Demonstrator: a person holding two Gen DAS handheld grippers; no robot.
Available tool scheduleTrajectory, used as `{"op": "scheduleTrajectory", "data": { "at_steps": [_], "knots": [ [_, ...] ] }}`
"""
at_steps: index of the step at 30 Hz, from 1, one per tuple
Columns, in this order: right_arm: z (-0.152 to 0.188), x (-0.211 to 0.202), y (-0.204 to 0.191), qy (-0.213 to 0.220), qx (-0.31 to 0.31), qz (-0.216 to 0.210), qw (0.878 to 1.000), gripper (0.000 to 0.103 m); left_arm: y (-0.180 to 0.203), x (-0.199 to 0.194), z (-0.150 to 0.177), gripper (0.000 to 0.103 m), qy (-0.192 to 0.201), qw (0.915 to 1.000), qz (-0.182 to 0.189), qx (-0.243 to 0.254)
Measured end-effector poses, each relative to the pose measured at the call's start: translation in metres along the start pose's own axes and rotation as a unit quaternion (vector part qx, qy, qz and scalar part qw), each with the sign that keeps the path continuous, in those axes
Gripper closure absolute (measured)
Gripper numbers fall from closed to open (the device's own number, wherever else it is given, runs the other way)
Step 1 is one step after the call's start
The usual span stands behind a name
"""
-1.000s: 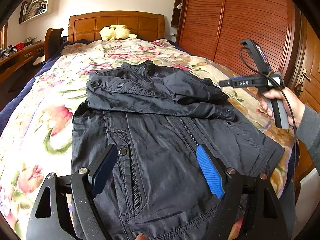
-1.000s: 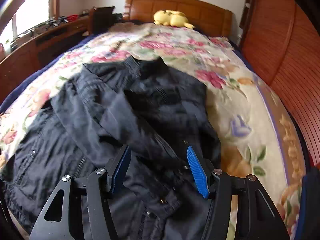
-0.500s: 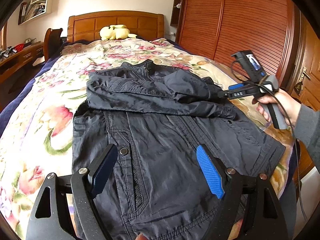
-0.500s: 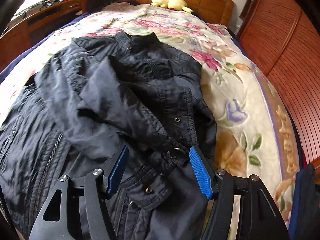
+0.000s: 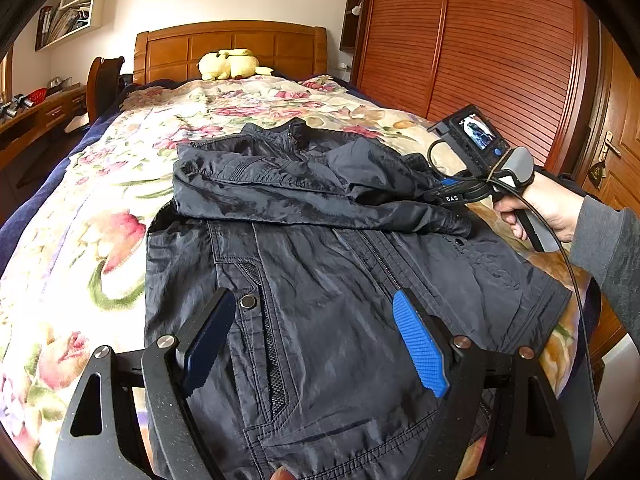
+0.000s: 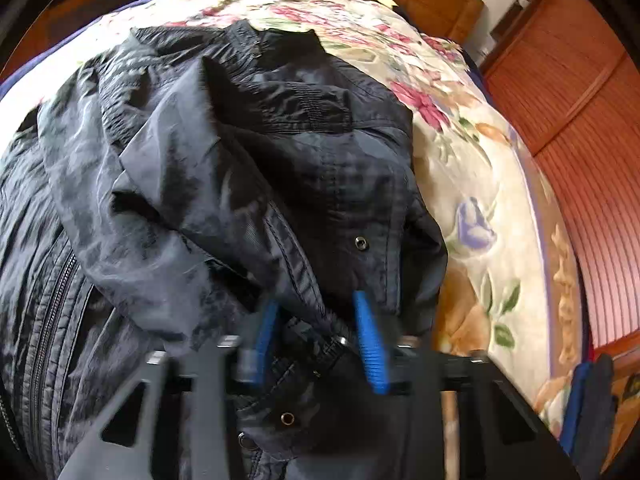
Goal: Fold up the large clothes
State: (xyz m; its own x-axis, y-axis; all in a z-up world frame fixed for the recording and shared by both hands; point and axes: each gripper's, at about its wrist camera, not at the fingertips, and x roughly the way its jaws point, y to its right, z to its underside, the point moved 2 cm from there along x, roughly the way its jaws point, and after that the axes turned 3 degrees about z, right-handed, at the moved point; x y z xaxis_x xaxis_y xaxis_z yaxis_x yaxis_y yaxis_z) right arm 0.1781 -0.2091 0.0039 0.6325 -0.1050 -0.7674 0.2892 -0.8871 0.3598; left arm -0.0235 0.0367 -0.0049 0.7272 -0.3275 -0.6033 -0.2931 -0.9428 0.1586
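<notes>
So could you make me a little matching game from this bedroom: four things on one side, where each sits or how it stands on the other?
Things:
1. jacket
2. plush toy
3. left gripper
4. right gripper

Places or states:
A. by the headboard
B. closing on a sleeve cuff
C. spread on the flowered bedspread
D. jaws wide, nothing between them, above the jacket's hem

Pairs: 1-C, 2-A, 3-D, 4-B
</notes>
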Motion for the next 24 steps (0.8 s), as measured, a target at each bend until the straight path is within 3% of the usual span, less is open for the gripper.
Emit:
{"op": "scheduleTrajectory", "data": {
  "at_steps": [6,16,21,24],
  "knots": [
    [-0.010,-0.031,0.000,0.049,0.002,-0.007,0.999,0.097,0.000,0.000,0.000,0.021,-0.003,1.0000,-0.002,0.000],
    [-0.026,-0.169,-0.036,0.180,-0.035,-0.098,0.978,0.099,-0.009,-0.008,-0.003,0.021,0.008,0.9999,-0.008,-0.008],
    [-0.021,-0.203,-0.064,0.196,-0.035,-0.165,0.966,0.099,-0.015,-0.010,-0.004,0.021,0.011,0.9997,-0.012,-0.017],
    [-0.020,-0.205,-0.066,0.191,-0.028,-0.182,0.964,0.097,-0.018,-0.010,-0.004,0.021,0.010,0.9997,-0.013,-0.020]
  ]
}}
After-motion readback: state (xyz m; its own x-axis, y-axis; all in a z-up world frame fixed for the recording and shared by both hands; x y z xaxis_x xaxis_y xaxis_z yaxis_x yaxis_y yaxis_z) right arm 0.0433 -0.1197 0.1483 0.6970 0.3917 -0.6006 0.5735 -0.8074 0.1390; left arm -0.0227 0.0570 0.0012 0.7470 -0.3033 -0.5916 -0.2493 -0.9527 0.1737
